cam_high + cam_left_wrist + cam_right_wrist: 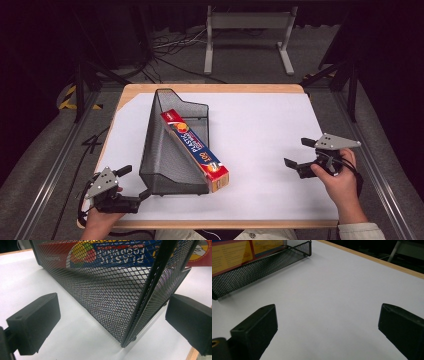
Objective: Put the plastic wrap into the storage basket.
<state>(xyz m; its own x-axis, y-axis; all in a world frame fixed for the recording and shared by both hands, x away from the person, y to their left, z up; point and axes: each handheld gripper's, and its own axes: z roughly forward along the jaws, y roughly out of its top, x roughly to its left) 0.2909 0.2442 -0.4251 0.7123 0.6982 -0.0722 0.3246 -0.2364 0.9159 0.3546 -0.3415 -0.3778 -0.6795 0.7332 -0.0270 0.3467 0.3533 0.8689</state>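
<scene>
Wht sheet [260,135] over wood table [210,88]; grey metal stand [248,30] & cables [170,47] on floor behind.

A basket [172,150] lies left of centre on the table [270,130], a box [196,150] in it; left gripper [134,184] at seven o'clock, right gripper [299,153] at four.

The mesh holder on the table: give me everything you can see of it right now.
The mesh holder is a black wire-mesh file holder that looks like metal, with a solid dark frame, a tall wall on one side and a low front lip. It lies on the white sheet left of centre. A box of plastic food wrap rests slanted inside it, one end sticking out at the near side. The left hand-held gripper, jaws open, is at its near corner; I cannot tell whether it touches.
</scene>
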